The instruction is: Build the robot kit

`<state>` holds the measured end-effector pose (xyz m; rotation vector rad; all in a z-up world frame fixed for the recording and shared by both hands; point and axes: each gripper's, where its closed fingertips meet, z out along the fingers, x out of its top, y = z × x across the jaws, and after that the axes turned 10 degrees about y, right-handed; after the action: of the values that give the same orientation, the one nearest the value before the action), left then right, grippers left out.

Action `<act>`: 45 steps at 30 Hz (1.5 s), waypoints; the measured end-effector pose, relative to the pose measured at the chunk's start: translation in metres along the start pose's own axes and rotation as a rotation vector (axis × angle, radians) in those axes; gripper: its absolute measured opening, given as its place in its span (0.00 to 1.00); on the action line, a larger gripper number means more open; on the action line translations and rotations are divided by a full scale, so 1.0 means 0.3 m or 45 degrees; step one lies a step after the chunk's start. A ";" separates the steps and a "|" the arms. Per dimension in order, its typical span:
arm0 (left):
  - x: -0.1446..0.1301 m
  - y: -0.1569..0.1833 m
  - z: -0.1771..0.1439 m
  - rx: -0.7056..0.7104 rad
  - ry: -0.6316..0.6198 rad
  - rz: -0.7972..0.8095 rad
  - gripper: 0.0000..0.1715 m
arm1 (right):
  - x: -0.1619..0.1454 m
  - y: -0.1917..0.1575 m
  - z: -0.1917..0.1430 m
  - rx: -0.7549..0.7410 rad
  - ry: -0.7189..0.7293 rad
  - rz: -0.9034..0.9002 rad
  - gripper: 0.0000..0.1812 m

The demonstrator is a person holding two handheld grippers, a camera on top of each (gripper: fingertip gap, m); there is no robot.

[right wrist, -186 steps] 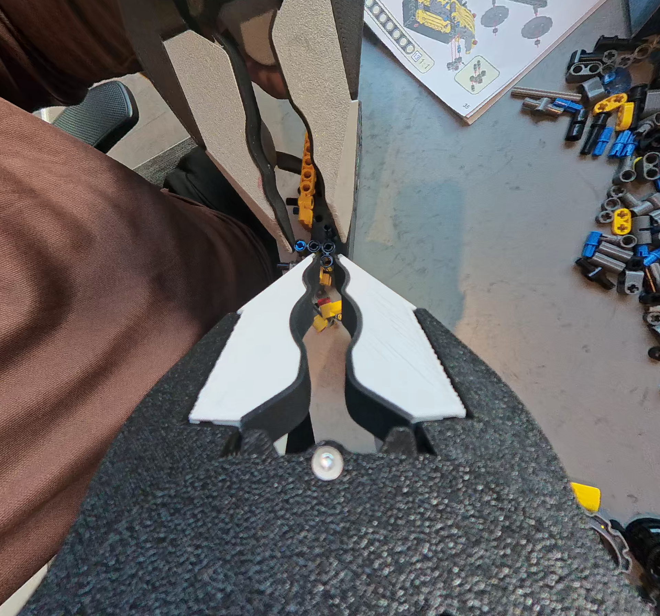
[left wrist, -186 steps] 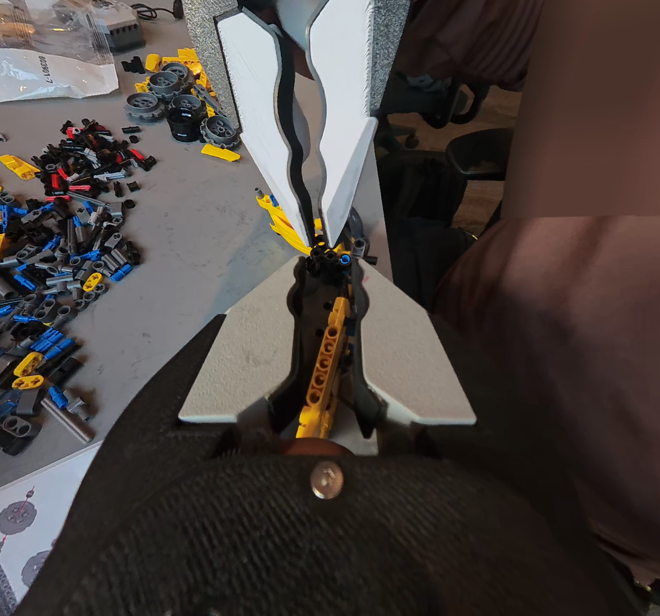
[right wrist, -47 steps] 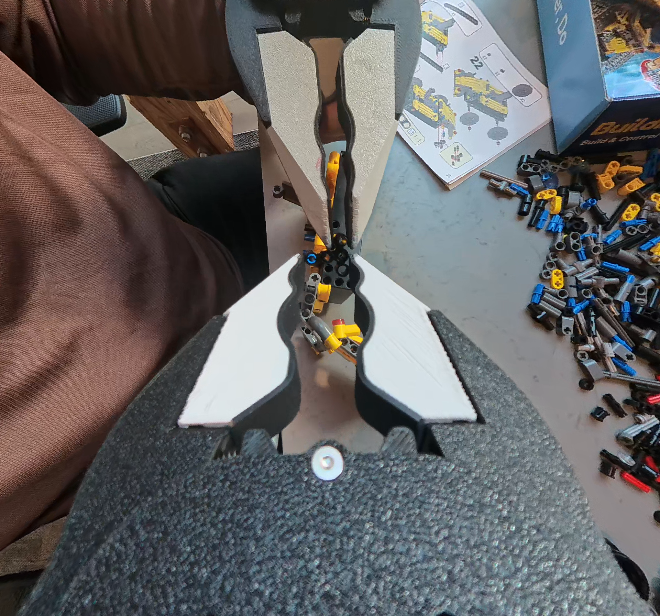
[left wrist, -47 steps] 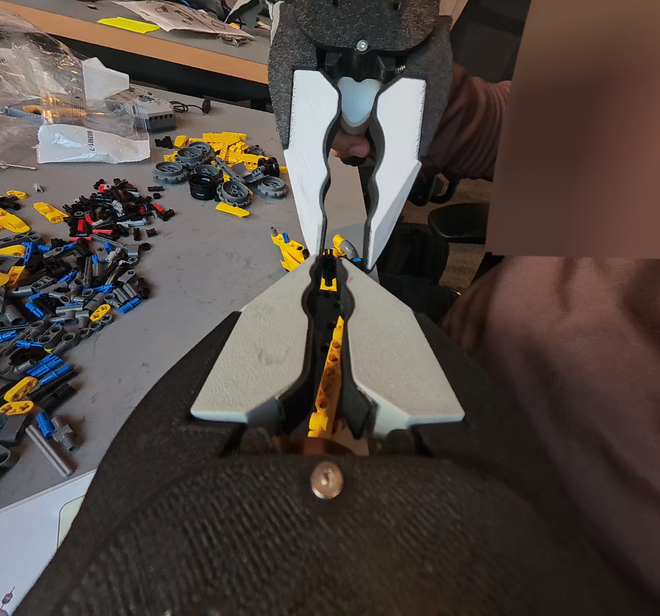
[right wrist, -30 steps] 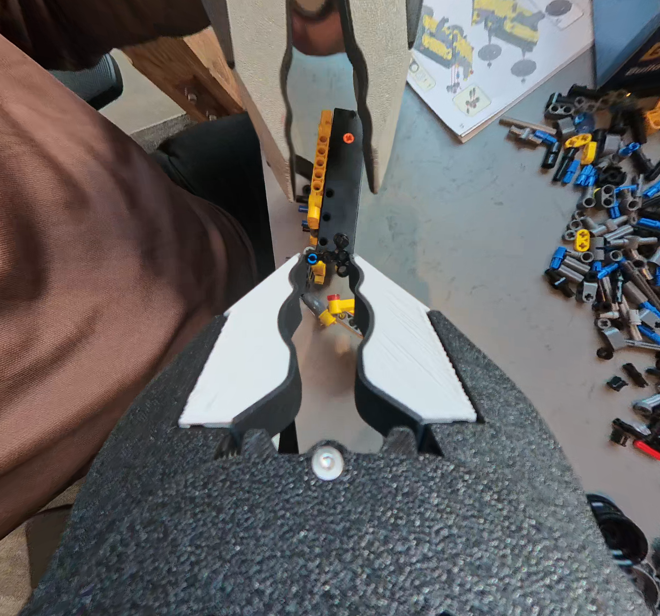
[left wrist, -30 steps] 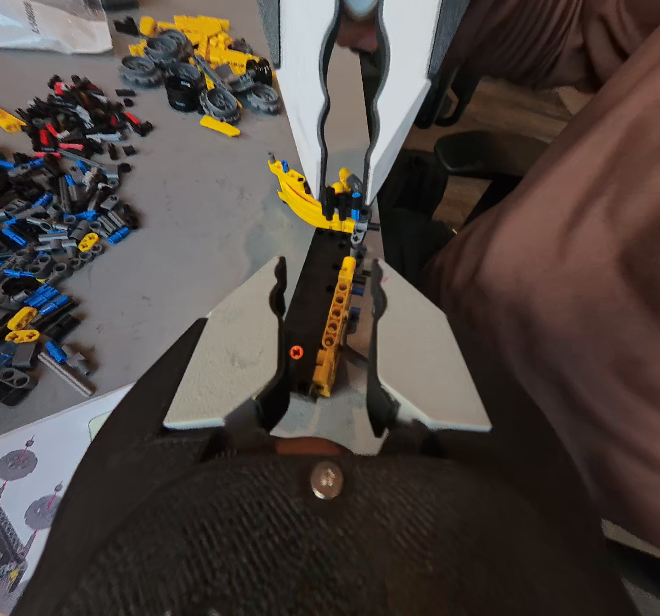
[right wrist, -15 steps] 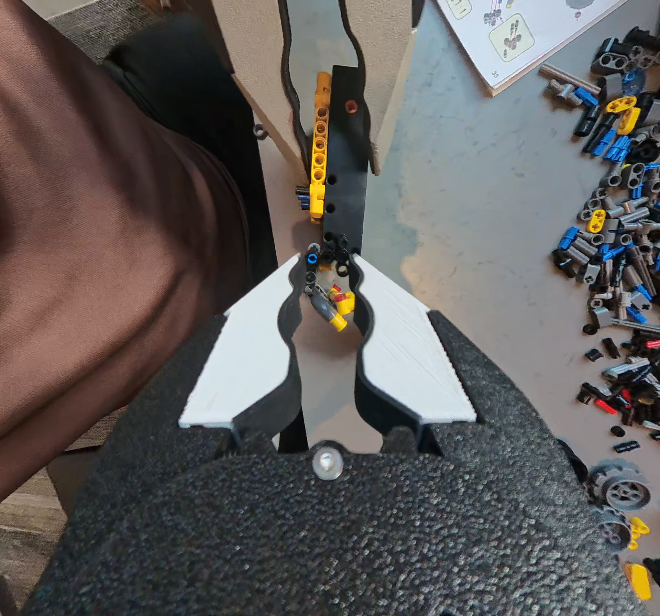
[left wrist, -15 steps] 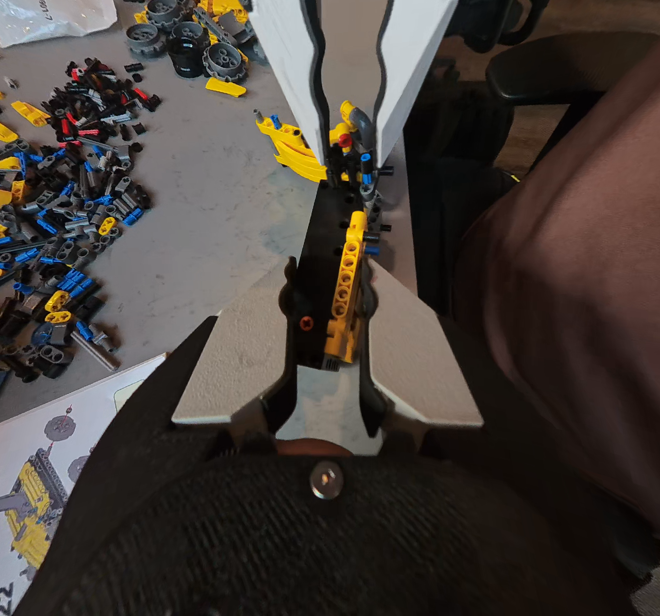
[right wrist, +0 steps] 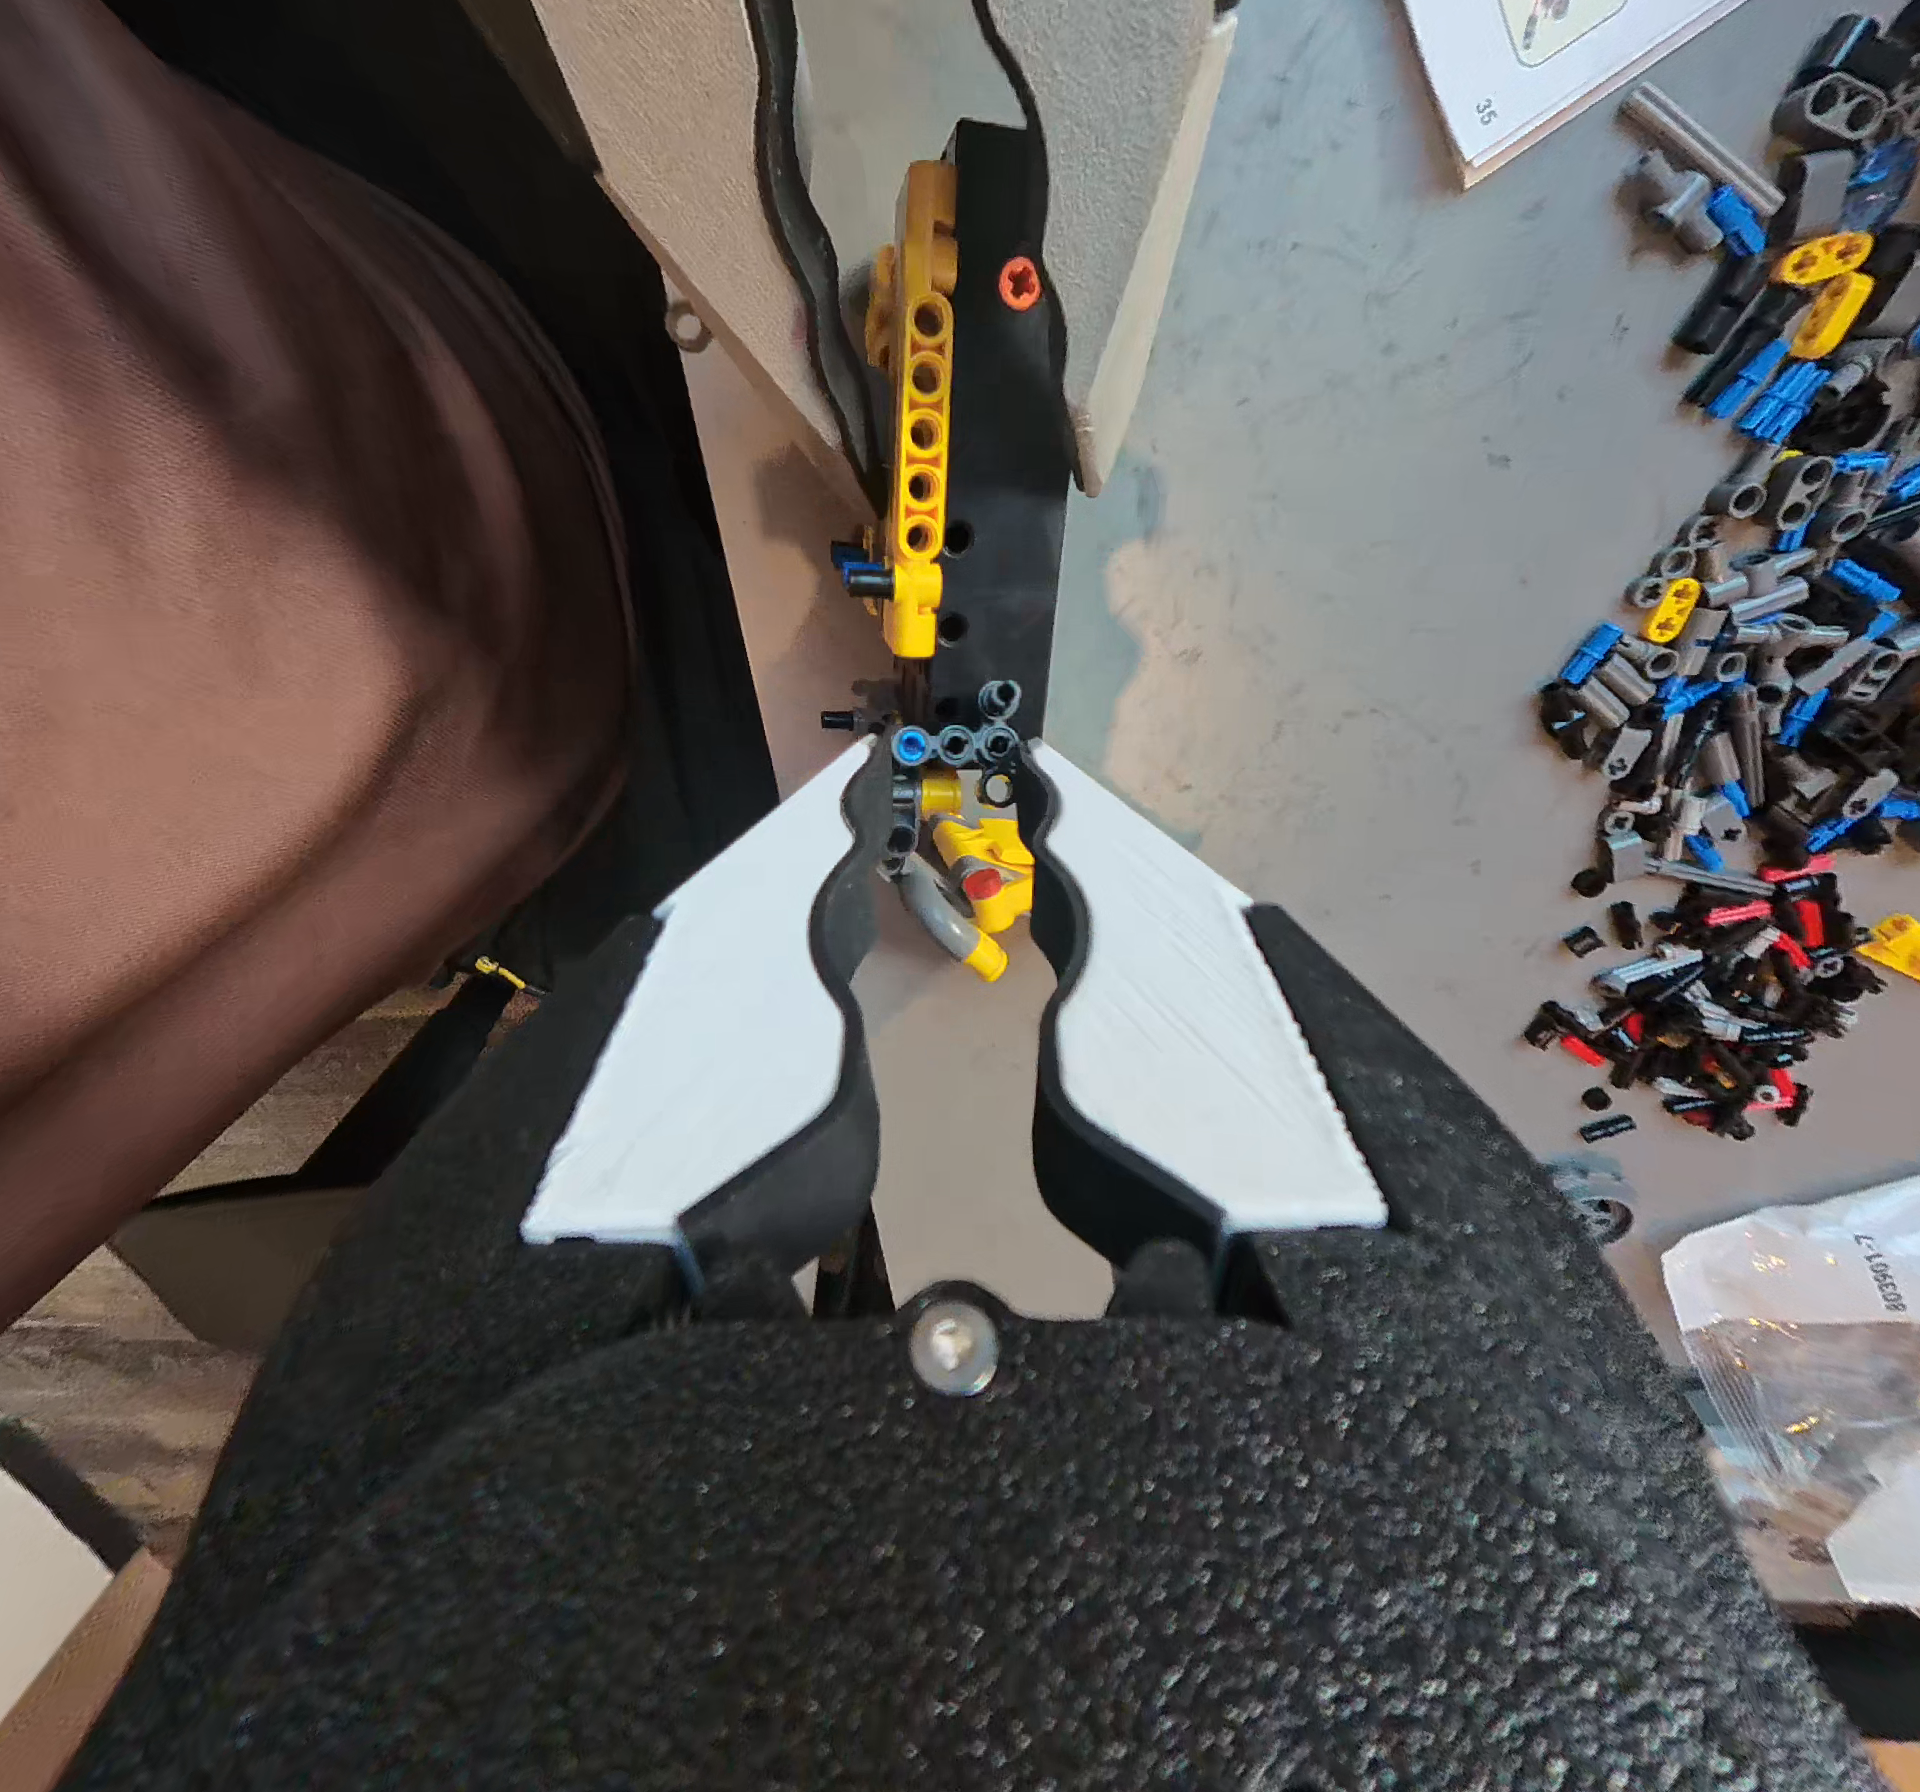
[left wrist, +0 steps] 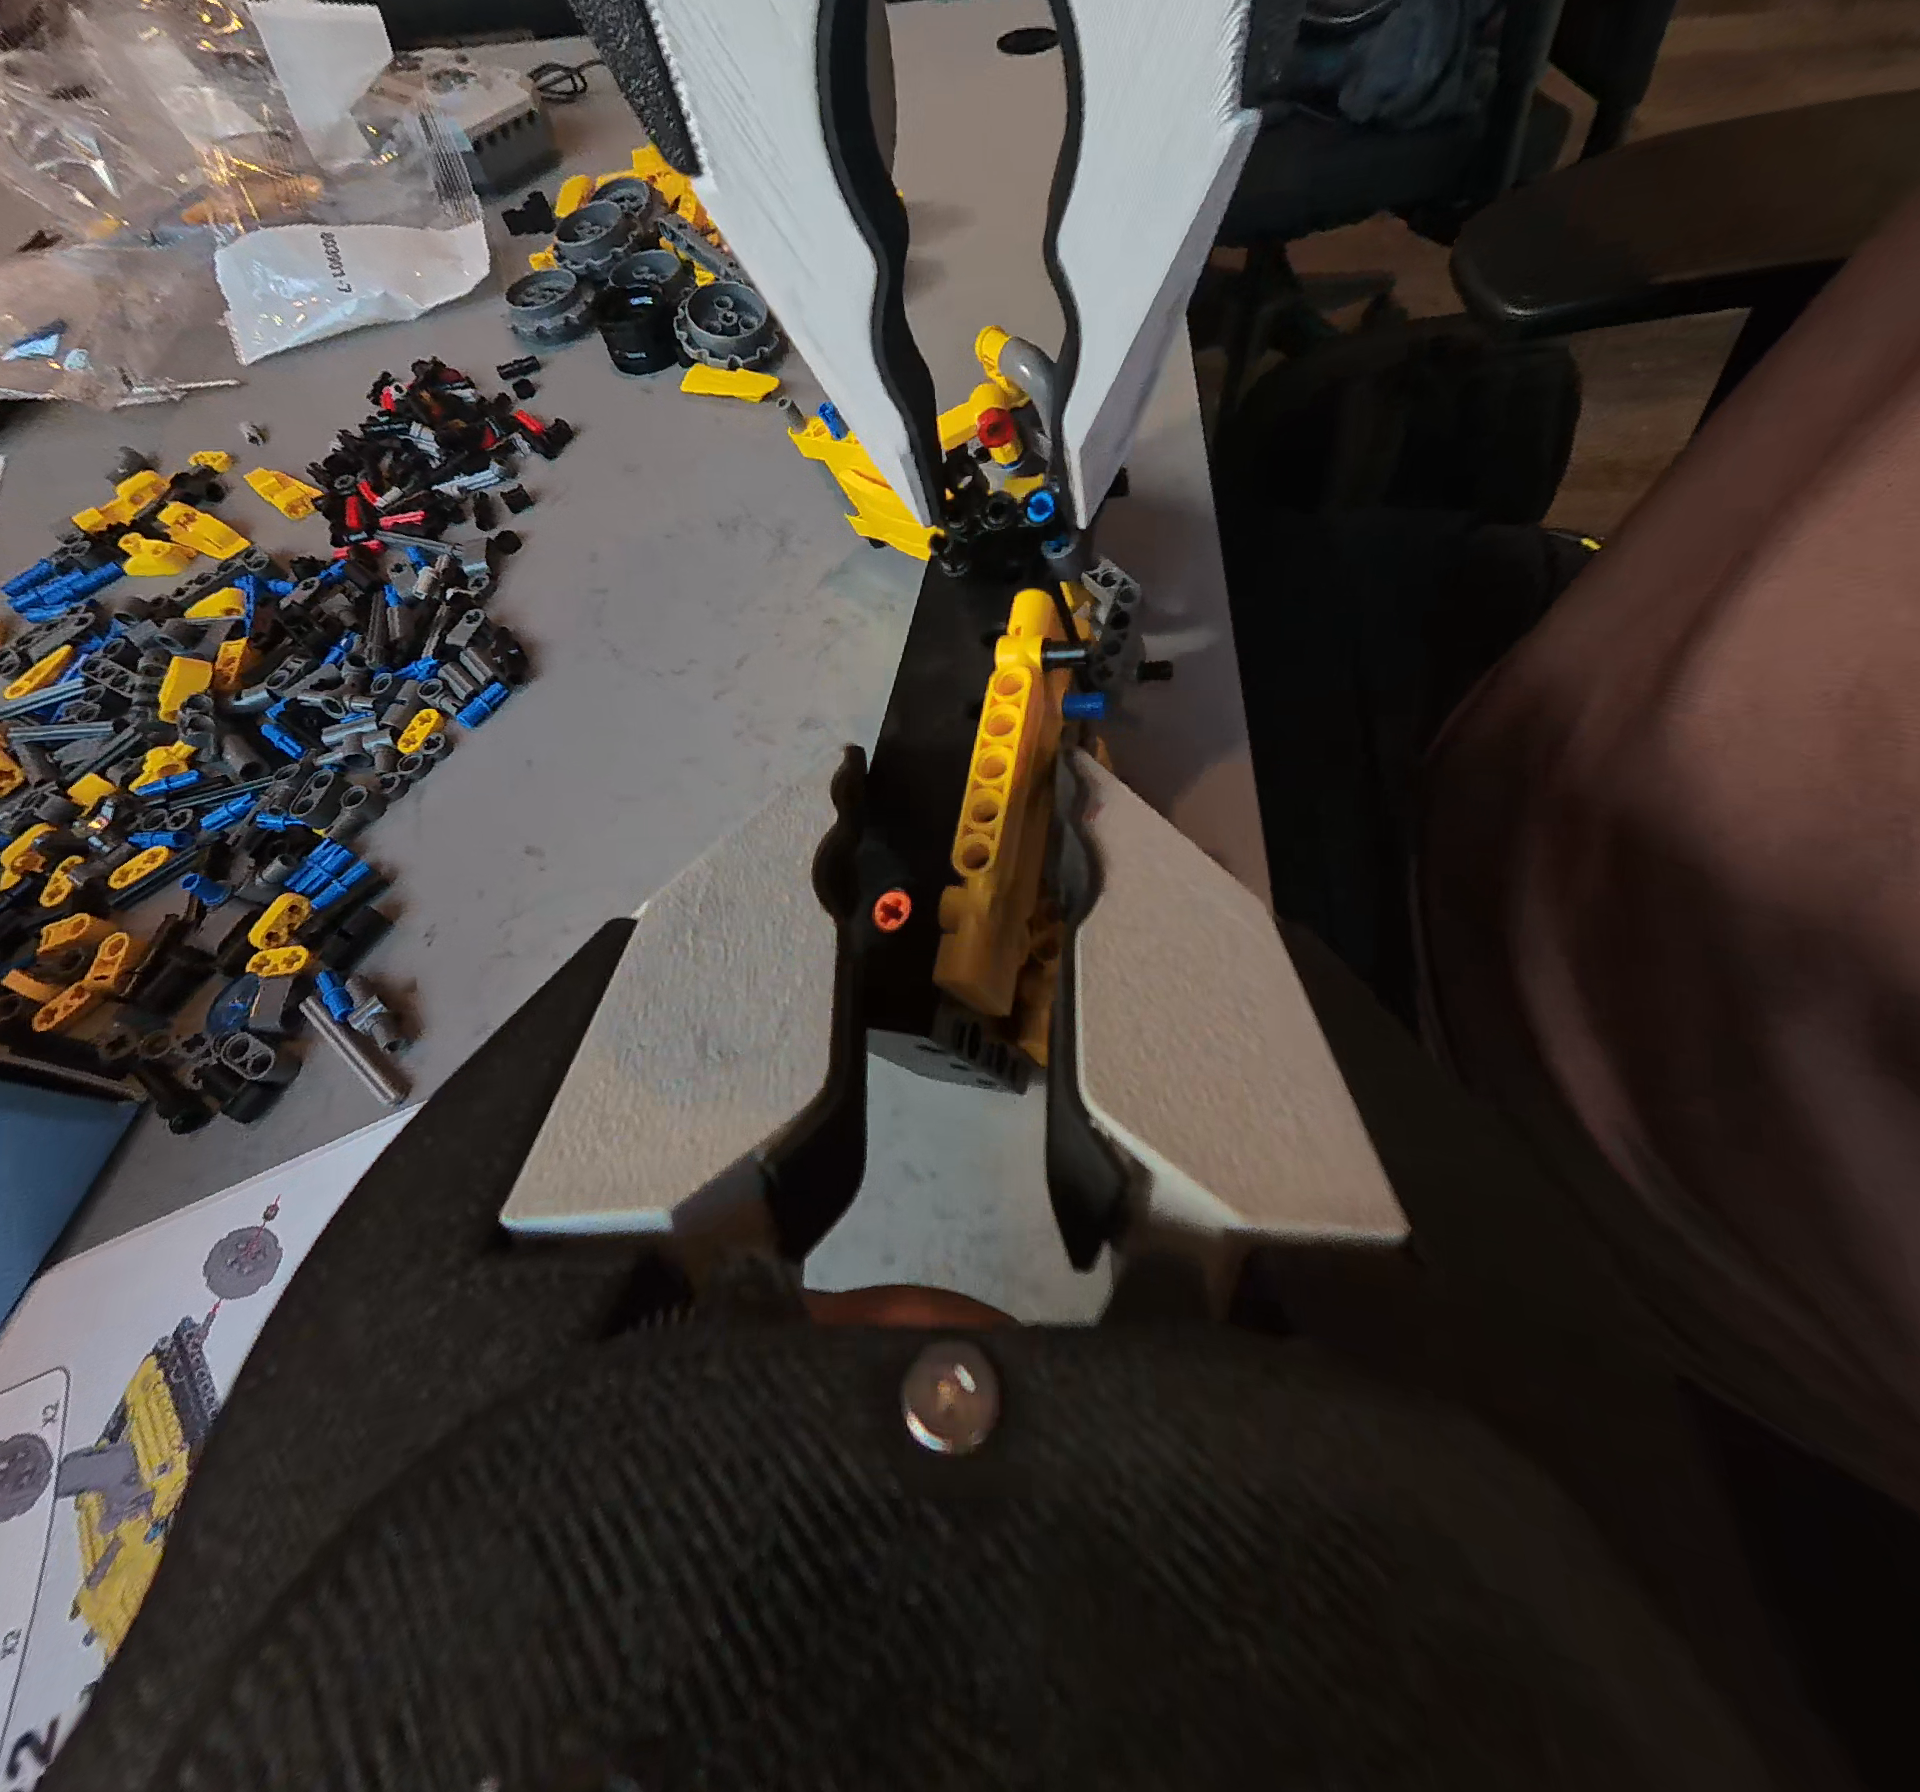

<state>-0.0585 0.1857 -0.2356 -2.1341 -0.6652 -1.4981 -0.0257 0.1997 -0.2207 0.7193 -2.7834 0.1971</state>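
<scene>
A black-and-yellow brick assembly [left wrist: 997, 755] is held over the grey table's edge between both grippers. My left gripper [left wrist: 961, 776] is shut on its near part, with grey fingers [left wrist: 727, 1015] against the black block and the yellow beam. My right gripper [left wrist: 1003, 516], with white fingers, comes in from the top and pinches the far end, which has black and blue pins. In the right wrist view, the right gripper [right wrist: 954, 750] is shut on that pin end. The assembly [right wrist: 997, 495] runs on into the left gripper [right wrist: 977, 485] beyond.
On the table [left wrist: 675, 651] lie a wide pile of small black, blue, yellow and red parts [left wrist: 239, 703], grey wheels [left wrist: 644, 288], clear plastic bags [left wrist: 156, 132] and an instruction booklet [left wrist: 104, 1379]. A person's brown sleeve [left wrist: 1662, 807] fills the right side. A black chair [left wrist: 1662, 236] stands behind. One gripper's finger ends stand about 5 cm off the other's.
About a second ago my left gripper opened, slid back along the assembly and closed on it again nearer its end. My right gripper kept its hold on the pin end throughout.
</scene>
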 end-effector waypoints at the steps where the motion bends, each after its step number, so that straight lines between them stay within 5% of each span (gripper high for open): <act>1: 0.000 0.001 -0.002 0.004 0.015 0.003 0.19 | 0.000 -0.004 0.002 0.002 -0.002 0.003 0.11; 12: 0.000 0.001 -0.015 -0.009 0.121 -0.040 0.19 | -0.012 -0.006 -0.007 0.009 0.235 0.152 0.11; 26: -0.002 -0.001 -0.013 0.008 0.121 -0.012 0.19 | -0.019 0.000 -0.003 -0.089 0.240 0.161 0.11; 40: -0.002 -0.007 -0.007 0.035 0.114 0.000 0.19 | -0.013 0.008 0.013 -0.127 -0.060 -0.074 0.11; 45: -0.002 -0.005 -0.007 0.032 0.115 0.004 0.18 | -0.019 0.009 0.007 -0.057 0.106 0.079 0.11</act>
<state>-0.0609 0.1855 -0.2353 -2.0343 -0.6446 -1.5662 -0.0226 0.2042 -0.2244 0.6004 -2.7235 0.1724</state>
